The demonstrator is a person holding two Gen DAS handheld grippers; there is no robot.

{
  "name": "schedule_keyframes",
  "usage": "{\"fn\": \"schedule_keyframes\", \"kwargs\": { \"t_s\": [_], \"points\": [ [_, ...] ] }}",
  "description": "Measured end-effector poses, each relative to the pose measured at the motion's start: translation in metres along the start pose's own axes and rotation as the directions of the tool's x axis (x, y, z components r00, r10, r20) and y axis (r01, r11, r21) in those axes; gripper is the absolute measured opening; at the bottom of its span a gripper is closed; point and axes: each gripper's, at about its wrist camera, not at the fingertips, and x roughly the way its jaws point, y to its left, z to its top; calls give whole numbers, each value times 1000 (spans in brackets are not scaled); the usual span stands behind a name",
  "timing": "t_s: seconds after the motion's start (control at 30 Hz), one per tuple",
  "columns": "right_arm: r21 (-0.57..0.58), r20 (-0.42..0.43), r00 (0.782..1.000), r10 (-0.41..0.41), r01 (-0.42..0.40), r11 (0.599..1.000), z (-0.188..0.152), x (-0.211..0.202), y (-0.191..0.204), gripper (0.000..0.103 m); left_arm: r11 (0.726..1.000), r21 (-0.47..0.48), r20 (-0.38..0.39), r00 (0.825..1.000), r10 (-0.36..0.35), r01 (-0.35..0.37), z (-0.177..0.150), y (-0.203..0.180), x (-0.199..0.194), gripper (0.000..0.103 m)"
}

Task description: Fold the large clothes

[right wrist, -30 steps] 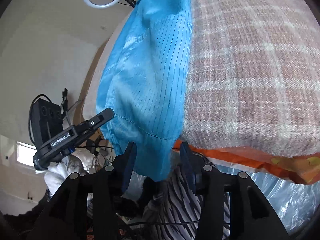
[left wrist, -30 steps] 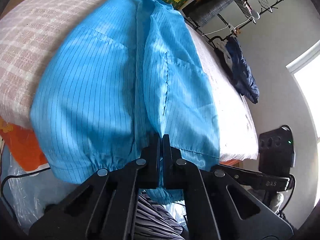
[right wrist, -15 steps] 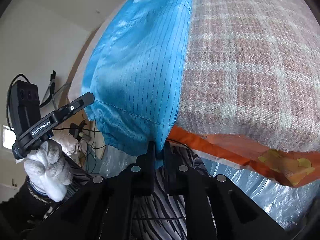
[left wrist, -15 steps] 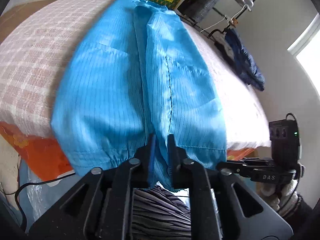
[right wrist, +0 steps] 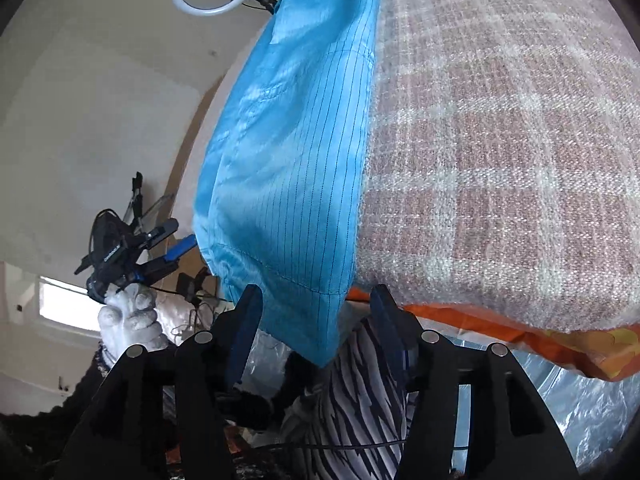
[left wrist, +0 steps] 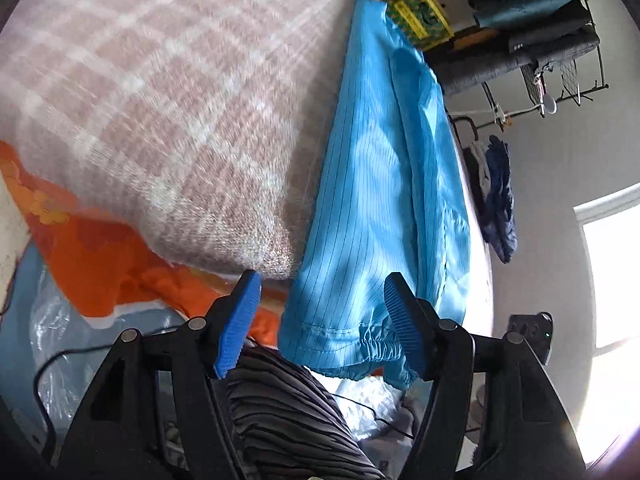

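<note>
In the left wrist view the plaid blanket at upper left is motion-blurred, the blue garment runs out of sight at the top, and its gathered hem slips behind the claw's right finger.

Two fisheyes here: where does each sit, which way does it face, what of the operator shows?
Left wrist: on the left gripper, looking down along its opening jaws, nothing gripped, at the blue garment on the checked blanket; striped clothing of the person below.
Right wrist: on the right gripper, jaws opening around the garment's hanging corner, pads off it; gloved hand holding the other gripper at left.
Shared: garment, blanket, orange sheet, striped clothing.
</note>
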Motion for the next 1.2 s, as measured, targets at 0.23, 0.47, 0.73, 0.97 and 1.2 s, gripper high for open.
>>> {"fn": "schedule_keyframes", "kwargs": {
  "t_s": [0.23, 0.47, 0.73, 0.97, 1.2],
  "points": [
    [24, -31, 997, 67, -66, 998, 6, 27, 12, 56, 997, 26, -101, 993, -66, 69, 4, 0, 31, 66],
    [14, -82, 988, 132, -131, 991, 10, 53, 26, 46, 989, 106, -175, 981, -80, 100, -9, -16, 43, 44],
    [-25, -104, 974, 200, -203, 979, 9, 56, 42, 8, 980, 111, -179, 974, -141, 162, -19, -32, 17, 5],
    [5, -24, 955, 294, -294, 956, 15, 27, 38, 6, 963, 100, -129, 963, -238, 252, -1, -67, -8, 4],
    [-44, 51, 943, 328, -326, 944, 44, 2, 63, 6, 941, 165, -66, 955, -289, 296, 33, -104, -19, 4]
  ]
}}
